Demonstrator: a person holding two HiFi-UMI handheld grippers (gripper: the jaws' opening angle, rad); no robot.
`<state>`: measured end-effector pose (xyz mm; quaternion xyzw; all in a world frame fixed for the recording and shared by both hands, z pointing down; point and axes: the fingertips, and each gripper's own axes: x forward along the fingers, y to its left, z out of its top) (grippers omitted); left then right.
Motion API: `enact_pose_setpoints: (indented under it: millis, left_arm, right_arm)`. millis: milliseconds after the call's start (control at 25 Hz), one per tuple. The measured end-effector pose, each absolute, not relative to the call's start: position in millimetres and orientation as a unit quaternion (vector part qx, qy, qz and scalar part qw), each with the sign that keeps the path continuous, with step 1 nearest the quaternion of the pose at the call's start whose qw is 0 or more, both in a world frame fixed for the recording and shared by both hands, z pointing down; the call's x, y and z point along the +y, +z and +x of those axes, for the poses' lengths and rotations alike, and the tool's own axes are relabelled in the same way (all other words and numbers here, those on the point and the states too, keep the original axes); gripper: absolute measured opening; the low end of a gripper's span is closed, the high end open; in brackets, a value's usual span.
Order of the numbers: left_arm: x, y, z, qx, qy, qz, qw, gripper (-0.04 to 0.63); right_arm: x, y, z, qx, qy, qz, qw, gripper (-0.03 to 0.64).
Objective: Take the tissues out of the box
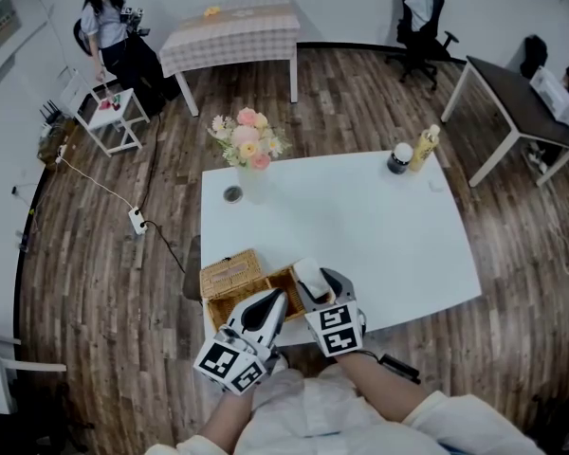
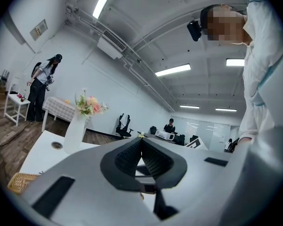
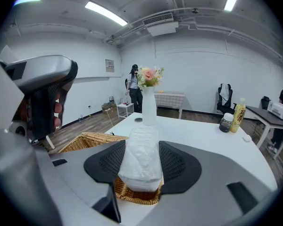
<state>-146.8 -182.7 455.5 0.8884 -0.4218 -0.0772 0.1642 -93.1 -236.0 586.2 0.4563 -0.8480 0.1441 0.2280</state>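
Observation:
A wicker box [image 1: 229,278] stands at the white table's [image 1: 379,245] near left corner, its right half open. My right gripper [image 1: 315,287] is shut on a white pack of tissues [image 1: 307,273] and holds it just above the open part. In the right gripper view the tissue pack [image 3: 140,166] fills the gap between the jaws of the right gripper [image 3: 141,147], with the wicker box [image 3: 132,194] right below it. My left gripper [image 1: 273,303] hovers beside the box, level, shut and empty. In the left gripper view, the left gripper [image 2: 141,140] has its jaws together and a corner of the wicker box [image 2: 20,182] shows at lower left.
A vase of flowers [image 1: 249,154] stands at the table's far left, with a small round object [image 1: 232,194] beside it. A dark jar [image 1: 398,159] and a yellow bottle [image 1: 423,147] stand at the far right. A person [image 1: 109,27] stands far back left by a small white cart [image 1: 114,117].

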Motion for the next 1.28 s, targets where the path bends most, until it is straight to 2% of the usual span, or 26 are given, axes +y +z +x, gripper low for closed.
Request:
enact_pose_setpoints:
  millis: [520,1280]
  left_arm:
    - [-184.3,454.9,-133.5,-0.429,-0.084,0.884,0.166,0.002]
    - [-197.4,455.4,-52.4,-0.463,-0.095,0.867,0.157,0.002]
  right_arm:
    - [-237.8,558.9,-67.3,-0.869,0.209,0.421,0.155,0.239]
    - [-262.8,533.4,10.7,-0.898,0.19,0.376,0.123,0.241]
